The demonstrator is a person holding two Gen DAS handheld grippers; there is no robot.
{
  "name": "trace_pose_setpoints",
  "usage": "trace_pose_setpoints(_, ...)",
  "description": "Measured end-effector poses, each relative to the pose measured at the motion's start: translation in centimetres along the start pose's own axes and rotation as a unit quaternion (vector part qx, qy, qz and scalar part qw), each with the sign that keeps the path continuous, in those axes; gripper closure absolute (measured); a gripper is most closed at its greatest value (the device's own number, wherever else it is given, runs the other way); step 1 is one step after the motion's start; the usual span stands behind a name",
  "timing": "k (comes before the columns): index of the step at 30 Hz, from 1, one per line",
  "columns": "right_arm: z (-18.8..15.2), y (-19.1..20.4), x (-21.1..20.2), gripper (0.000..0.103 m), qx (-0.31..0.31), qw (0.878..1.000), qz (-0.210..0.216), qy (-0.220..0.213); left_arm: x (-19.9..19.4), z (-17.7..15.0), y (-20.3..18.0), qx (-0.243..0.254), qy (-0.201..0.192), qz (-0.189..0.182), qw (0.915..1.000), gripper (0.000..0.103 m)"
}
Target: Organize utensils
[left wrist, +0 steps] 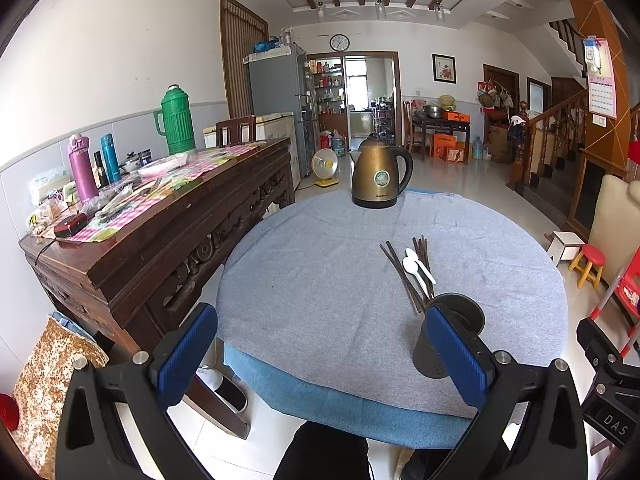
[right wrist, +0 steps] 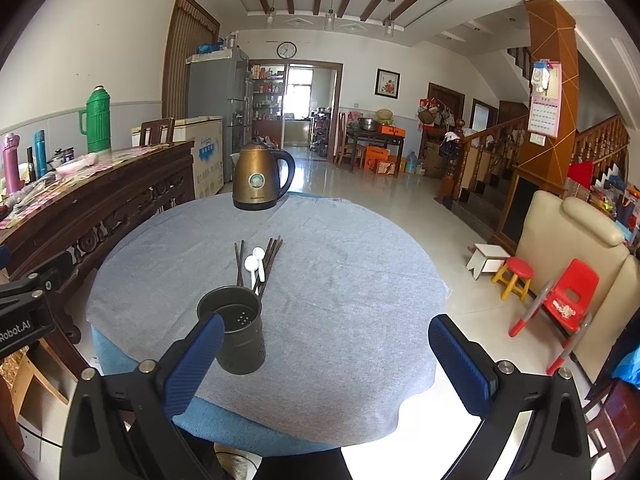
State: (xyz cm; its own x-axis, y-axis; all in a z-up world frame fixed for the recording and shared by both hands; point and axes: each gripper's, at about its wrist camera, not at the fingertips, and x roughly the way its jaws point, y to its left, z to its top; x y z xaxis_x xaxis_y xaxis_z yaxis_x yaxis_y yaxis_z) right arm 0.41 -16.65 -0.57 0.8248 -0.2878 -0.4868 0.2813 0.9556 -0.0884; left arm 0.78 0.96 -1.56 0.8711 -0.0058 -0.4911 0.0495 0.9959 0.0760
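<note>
Grey-clothed table [left wrist: 320,280], chopsticks [left wrist: 404,276] partly hidden behind holder [left wrist: 448,336], both claws [left wrist: 320,344] [right wrist: 326,354] spread, empty.

"DAS" is printed in pale letters on the black body of the right hand-held gripper [left wrist: 612,420], seen at the lower right edge of the left wrist view. "Robot.AI" is printed in white on the black body of the left hand-held gripper [right wrist: 18,330], seen at the left edge of the right wrist view. A round badge and a line of lettering are carried by the kettle [right wrist: 260,180] at the far edge of the table [right wrist: 340,320], but neither can be read.
</note>
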Motion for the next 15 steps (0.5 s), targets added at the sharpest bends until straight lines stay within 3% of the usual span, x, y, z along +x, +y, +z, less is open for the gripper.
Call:
trace_pose_setpoints(11,-0.5,0.4,1.2,0.000,0.006,0.999,0.033,0.016,0.9,-0.7,0.1,-0.009,0.021,-0.001,0.9997,0.000)
trace_pose_setpoints(15,-0.9,0.9,1.2,0.000,0.007,0.999,0.048,0.009,0.8,-1.0,0.4,-0.002,0.000,0.009,1.0000,0.000)
